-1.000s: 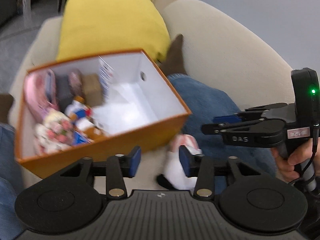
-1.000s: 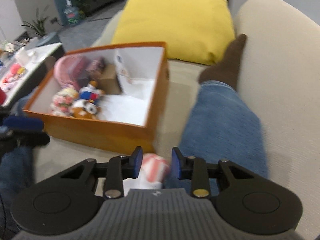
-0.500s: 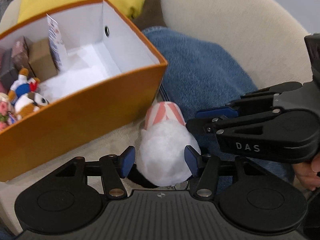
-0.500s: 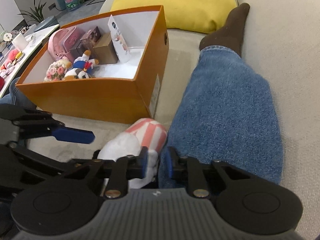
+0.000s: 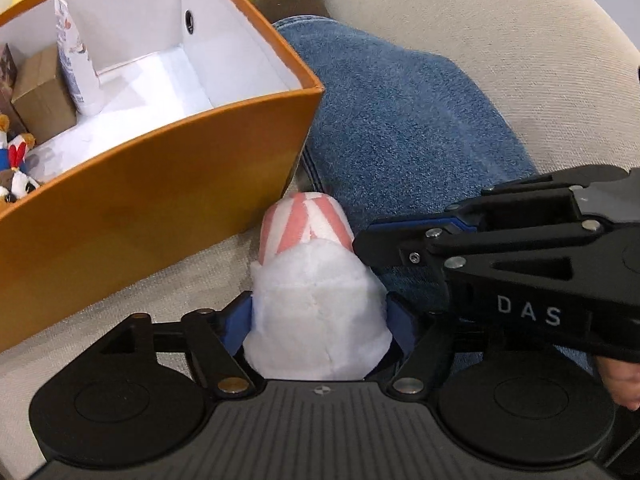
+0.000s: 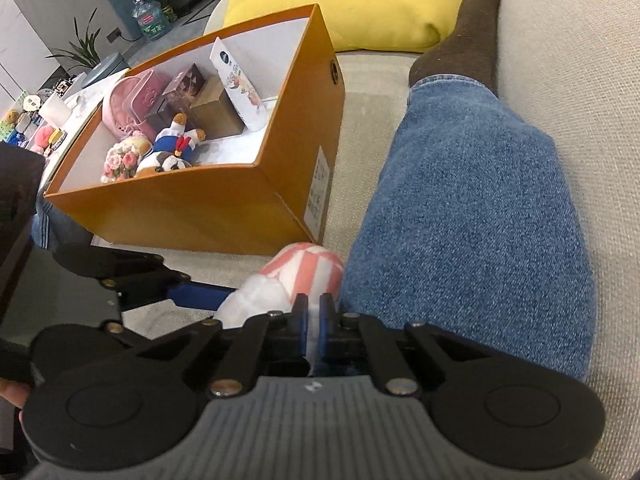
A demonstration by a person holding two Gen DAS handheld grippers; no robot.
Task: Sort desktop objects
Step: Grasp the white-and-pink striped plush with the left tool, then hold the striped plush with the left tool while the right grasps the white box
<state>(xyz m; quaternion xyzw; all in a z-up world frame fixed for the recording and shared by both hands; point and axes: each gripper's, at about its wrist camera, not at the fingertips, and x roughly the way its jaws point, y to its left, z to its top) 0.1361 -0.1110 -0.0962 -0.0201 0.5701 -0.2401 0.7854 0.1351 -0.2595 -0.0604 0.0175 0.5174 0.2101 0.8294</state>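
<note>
So the landmark here is the open orange cardboard box with the white inside (image 6: 224,208), sitting on a beige fabric couch (image 6: 368,92). The thing being sorted is a soft white plush toy with a pink-and-white striped end (image 5: 316,300). It's lying on the couch right off the box's near corner, squeezed between the box and a leg in blue jeans (image 6: 472,216).

The left gripper (image 5: 318,316) has the plush's white body sitting between its blue pads, and its jaws are opening around it. The fluff fills the whole gap, so I honestly can't tell if the pads are pressing on it or not. The right gripper (image 6: 313,320) comes in from the jeans side of the plush, and its fingers are pressed almost together; in its own view a bit of white fluff shows in the slit, so it looks pinched on the edge of the toy.

Inside the box, at the end away from the plush: a pink tin (image 6: 132,100), a small brown carton (image 6: 216,114), a white tube standing upright (image 6: 240,84), and a duck figure in blue (image 6: 176,142). Beyond the box's far end there's a yellow cushion (image 6: 352,0), with a brown sock (image 6: 464,36) next to it.
</note>
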